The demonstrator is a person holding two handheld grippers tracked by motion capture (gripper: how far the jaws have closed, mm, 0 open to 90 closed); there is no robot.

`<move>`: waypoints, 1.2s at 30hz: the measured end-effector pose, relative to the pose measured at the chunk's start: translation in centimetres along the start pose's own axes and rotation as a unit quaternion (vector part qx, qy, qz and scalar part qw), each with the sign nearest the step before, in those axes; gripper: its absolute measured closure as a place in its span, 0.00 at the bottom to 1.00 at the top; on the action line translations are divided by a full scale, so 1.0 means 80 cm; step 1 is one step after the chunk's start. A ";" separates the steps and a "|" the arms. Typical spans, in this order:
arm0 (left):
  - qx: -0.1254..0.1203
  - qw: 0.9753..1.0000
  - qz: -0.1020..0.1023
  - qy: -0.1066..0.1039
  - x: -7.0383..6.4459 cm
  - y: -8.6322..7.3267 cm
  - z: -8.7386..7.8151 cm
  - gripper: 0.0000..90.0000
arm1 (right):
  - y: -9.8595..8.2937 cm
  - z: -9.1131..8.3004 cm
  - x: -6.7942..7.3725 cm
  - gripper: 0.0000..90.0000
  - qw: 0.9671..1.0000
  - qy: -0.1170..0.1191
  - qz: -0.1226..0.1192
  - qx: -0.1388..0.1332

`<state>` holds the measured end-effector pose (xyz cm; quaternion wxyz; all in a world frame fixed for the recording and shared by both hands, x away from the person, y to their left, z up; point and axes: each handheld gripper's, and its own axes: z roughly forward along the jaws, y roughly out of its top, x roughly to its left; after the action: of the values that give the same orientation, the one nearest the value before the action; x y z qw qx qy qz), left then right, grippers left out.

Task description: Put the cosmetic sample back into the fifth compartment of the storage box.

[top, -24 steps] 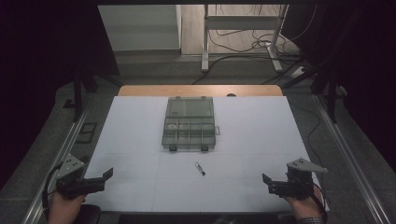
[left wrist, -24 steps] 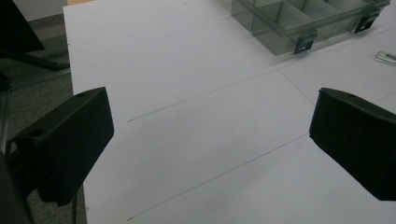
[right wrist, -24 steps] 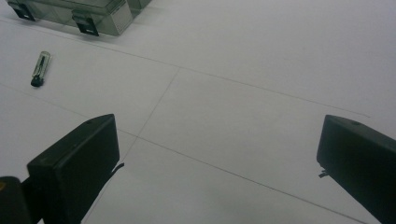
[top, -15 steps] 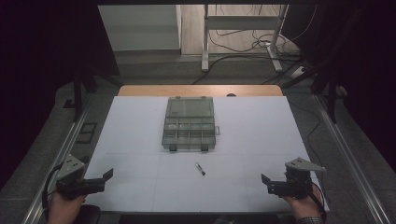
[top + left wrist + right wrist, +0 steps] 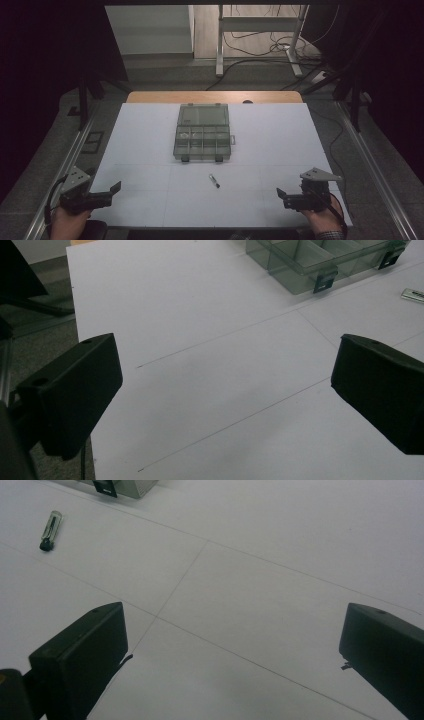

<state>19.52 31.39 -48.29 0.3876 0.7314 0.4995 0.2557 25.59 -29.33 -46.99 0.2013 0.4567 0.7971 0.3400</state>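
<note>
A clear grey plastic compartment box (image 5: 203,133) with its lid open sits on the white desk (image 5: 150,135); its contents are too small to make out. Just in front of the box lies a small clear tube with a black cap (image 5: 214,180). Nearer than the box, at the desk's left corner, the left hand-held gripper (image 5: 116,187) has its black jaws spread apart and empty. The right hand-held gripper (image 5: 280,193), at the right corner, is likewise spread wide.

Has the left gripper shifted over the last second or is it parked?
Yes, slightly. The left gripper has slid toward the table's near edge, away from the compartment box, which has stayed put on the white table.
</note>
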 end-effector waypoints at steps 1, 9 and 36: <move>0.000 1.000 -0.001 -0.001 0.000 0.000 0.000 0.01 | 0.000 0.001 0.001 0.00 1.000 -0.001 -0.002 0.000; -0.001 1.000 -0.002 -0.002 0.000 0.000 0.000 0.01 | 0.011 0.008 0.008 0.00 1.000 0.016 -0.026 -0.002; 0.000 1.000 -0.003 -0.003 0.001 0.001 0.002 0.01 | 0.036 0.035 0.025 0.00 0.994 0.098 -0.039 0.001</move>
<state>19.69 31.43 -48.31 0.3896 0.7307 0.5004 0.2527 28.01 -25.58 -46.86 0.1355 0.3897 0.8304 0.3744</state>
